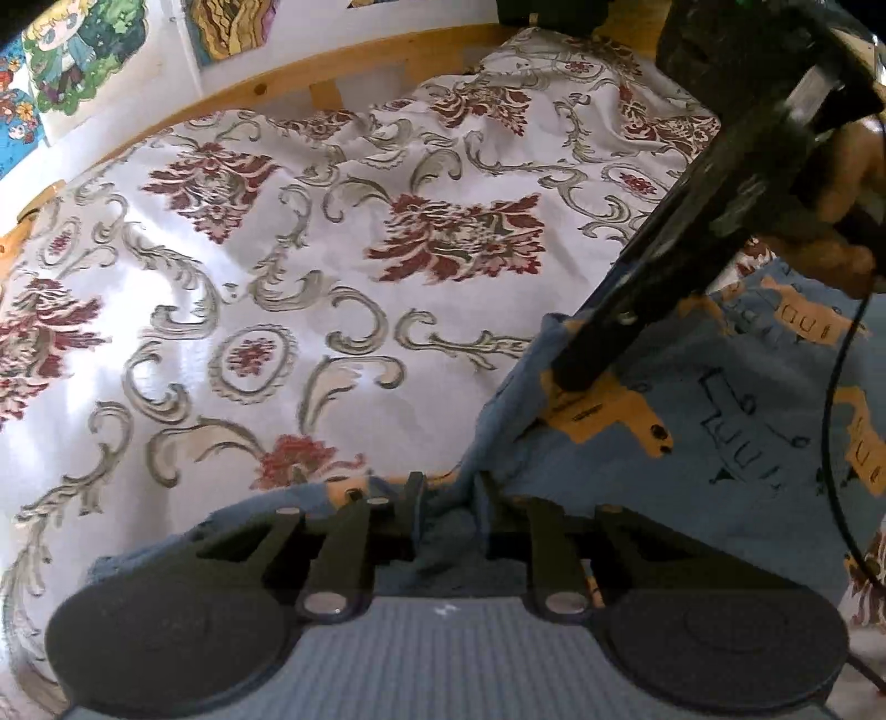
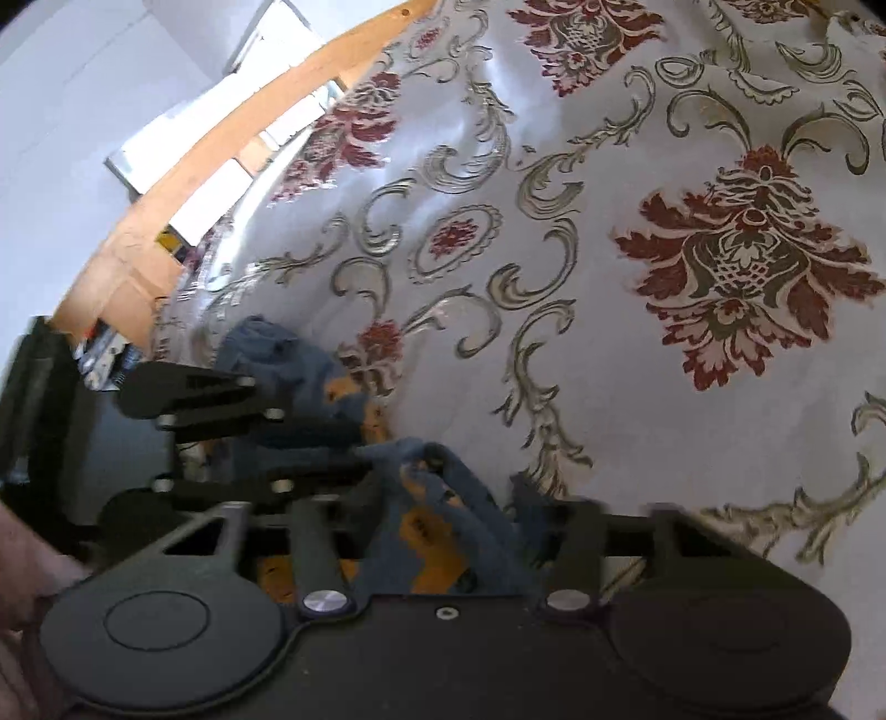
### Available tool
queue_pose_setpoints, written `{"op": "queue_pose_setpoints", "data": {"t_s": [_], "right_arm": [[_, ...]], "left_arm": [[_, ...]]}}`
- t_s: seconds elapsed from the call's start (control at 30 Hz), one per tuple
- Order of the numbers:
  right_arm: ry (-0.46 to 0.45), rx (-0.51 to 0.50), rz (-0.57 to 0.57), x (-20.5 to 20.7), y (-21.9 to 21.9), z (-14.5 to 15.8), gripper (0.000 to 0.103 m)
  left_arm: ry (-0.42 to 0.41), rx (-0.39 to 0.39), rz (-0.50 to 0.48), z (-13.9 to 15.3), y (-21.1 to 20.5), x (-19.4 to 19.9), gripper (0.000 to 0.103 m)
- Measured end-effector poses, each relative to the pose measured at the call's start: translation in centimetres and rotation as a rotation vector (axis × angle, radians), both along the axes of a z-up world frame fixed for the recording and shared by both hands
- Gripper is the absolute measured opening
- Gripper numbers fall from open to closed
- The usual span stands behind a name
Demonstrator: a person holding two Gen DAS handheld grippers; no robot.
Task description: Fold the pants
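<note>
The pants (image 1: 720, 454) are blue with orange and dark printed shapes and lie on the right of a patterned bedspread. In the left wrist view, my left gripper (image 1: 449, 498) is shut on a raised fold of their edge. My right gripper (image 1: 576, 376) comes down from the upper right, held by a hand, and pinches the same edge a little farther along. The right wrist view shows bunched pants (image 2: 432, 498) between the fingers of my right gripper (image 2: 459, 509). My left gripper (image 2: 362, 448) is at the left, clamping the cloth close by.
The bedspread (image 1: 310, 266) is white with red flowers and grey scrolls, wrinkled toward the back. A wooden bed rail (image 1: 332, 66) runs behind it, with drawings on the wall (image 1: 83, 50). A black cable (image 1: 830, 421) hangs at the right. Bedspread (image 2: 692, 360) stretches right of the grippers.
</note>
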State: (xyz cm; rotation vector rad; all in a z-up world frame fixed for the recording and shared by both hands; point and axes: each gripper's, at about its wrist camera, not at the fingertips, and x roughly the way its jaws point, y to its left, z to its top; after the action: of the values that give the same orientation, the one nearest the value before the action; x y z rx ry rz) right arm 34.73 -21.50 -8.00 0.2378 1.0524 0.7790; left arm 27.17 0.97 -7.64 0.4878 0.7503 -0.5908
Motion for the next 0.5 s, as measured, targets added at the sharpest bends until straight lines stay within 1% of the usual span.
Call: {"op": "queue_pose_setpoints", "data": {"t_s": [0.03, 0.07, 0.1, 0.13, 0.17, 0.2, 0.27, 0.3, 0.4, 0.47, 0.5], "right_arm": [[0.001, -0.004, -0.016, 0.2, 0.0, -0.2, 0.01], [-0.009, -0.009, -0.04, 0.3, -0.1, -0.2, 0.007], [-0.017, -0.003, -0.059, 0.3, -0.3, 0.0, 0.007], [-0.021, 0.006, -0.08, 0.4, -0.7, 0.2, 0.006], [-0.033, 0.018, -0.107, 0.4, -1.1, 0.3, 0.006], [-0.043, 0.022, -0.128, 0.4, -1.4, 0.3, 0.006], [-0.044, 0.022, -0.18, 0.8, -2.0, -0.4, 0.006], [-0.035, 0.02, -0.202, 1.1, -2.1, -1.0, 0.006], [-0.028, -0.011, -0.238, 2.0, -2.1, -2.9, 0.006], [-0.037, -0.003, -0.272, 2.4, -2.6, -3.0, 0.008], [-0.052, -0.021, -0.3, 2.4, -2.9, -2.7, 0.008]], "left_arm": [[-0.002, -0.006, -0.002, 0.2, 0.4, -0.1, 0.029], [0.007, -0.015, -0.008, 0.5, 0.8, 0.0, 0.034], [0.03, -0.029, -0.016, 0.8, 1.4, 0.1, 0.04], [0.045, -0.038, -0.014, 0.9, 1.9, 0.2, 0.043], [0.055, -0.03, -0.006, 0.9, 2.3, 0.4, 0.045], [0.061, -0.011, 0.008, 0.7, 2.7, 0.6, 0.045], [0.084, 0.045, 0.073, -0.1, 3.6, 1.5, 0.045], [0.096, 0.044, 0.093, -0.1, 4.0, 1.8, 0.047], [0.13, 0.004, 0.142, 0.3, 6.0, 2.7, 0.047], [0.14, -0.001, 0.155, 0.2, 7.2, 3.0, 0.046], [0.147, -0.008, 0.154, 0.2, 7.6, 3.1, 0.046]]}}
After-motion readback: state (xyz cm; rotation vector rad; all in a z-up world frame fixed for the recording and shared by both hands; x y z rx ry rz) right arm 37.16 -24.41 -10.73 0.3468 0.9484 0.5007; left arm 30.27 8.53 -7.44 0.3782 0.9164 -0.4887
